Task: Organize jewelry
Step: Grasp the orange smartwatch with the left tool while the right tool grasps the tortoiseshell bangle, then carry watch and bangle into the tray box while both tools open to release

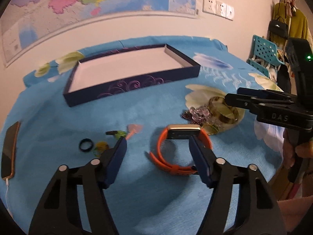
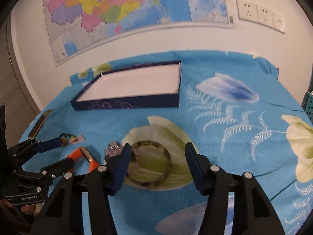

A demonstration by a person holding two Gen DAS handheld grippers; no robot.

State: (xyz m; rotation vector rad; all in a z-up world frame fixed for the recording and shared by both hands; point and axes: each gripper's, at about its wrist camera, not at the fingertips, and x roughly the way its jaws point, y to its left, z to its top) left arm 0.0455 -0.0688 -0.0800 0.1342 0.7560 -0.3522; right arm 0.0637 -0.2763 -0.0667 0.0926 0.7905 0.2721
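Observation:
A dark blue tray (image 1: 135, 83) with a white floor lies on the far side of the blue floral cloth; it also shows in the right wrist view (image 2: 127, 102). My left gripper (image 1: 157, 140) is open, its right finger (image 1: 197, 152) beside an orange-strapped watch (image 1: 183, 132). A black ring (image 1: 86, 145), yellow-green bits (image 1: 100, 146) and a pink charm (image 1: 133, 129) lie to its left. My right gripper (image 2: 158, 149) is open over a greenish glass bangle (image 2: 150, 162), with a purple bead bracelet (image 2: 113, 148) by its left finger.
A phone (image 1: 8, 150) on a cable lies at the cloth's left edge. A teal perforated basket (image 1: 264, 52) and hanging clothes stand off to the right. A wall map and sockets (image 2: 258, 13) are behind the table.

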